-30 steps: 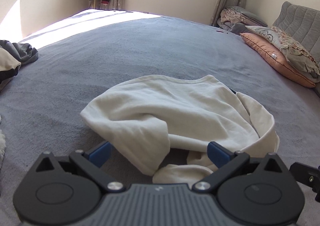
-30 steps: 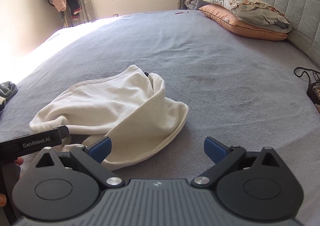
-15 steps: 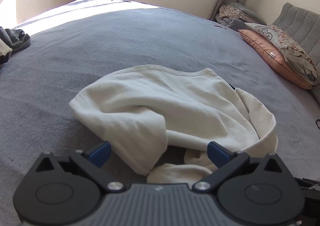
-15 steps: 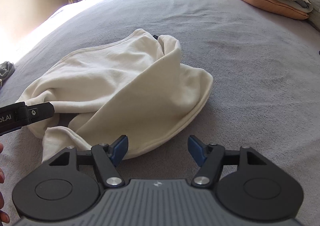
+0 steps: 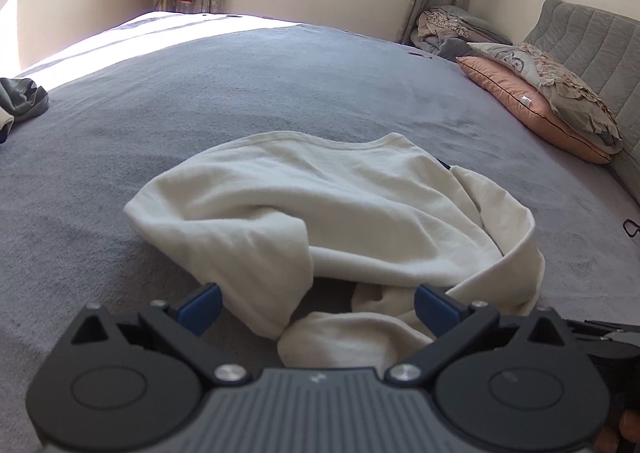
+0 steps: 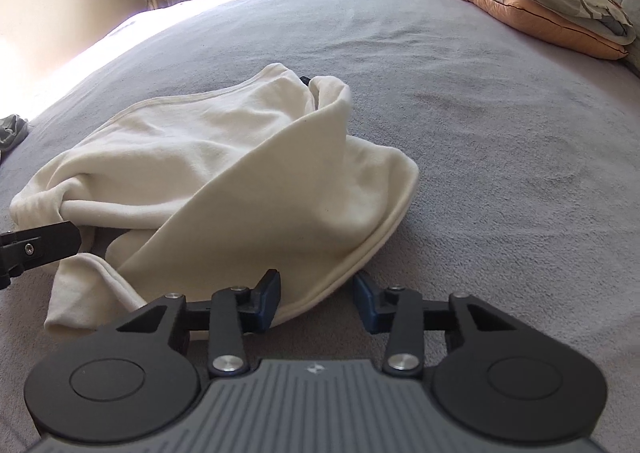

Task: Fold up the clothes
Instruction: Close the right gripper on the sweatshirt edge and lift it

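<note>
Cream cotton garment [image 6: 224,181] lies crumpled on the grey bed [image 6: 480,125]. Your right claw [image 6: 316,299] is closing around its hemmed edge; your left claw [image 5: 316,305] stands released, straddling its near folds.

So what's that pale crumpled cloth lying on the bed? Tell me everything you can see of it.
The cream garment looks like soft knit cotton with stitched hems. It lies crumpled on the grey bedspread, folded over itself in loose layers, a rounded hem along its far side. The right gripper is closing, the near hem between its blue pads. The left gripper stands open around another bunched edge. Something small and dark peeks out at the garment's far side; I cannot tell what.
</note>
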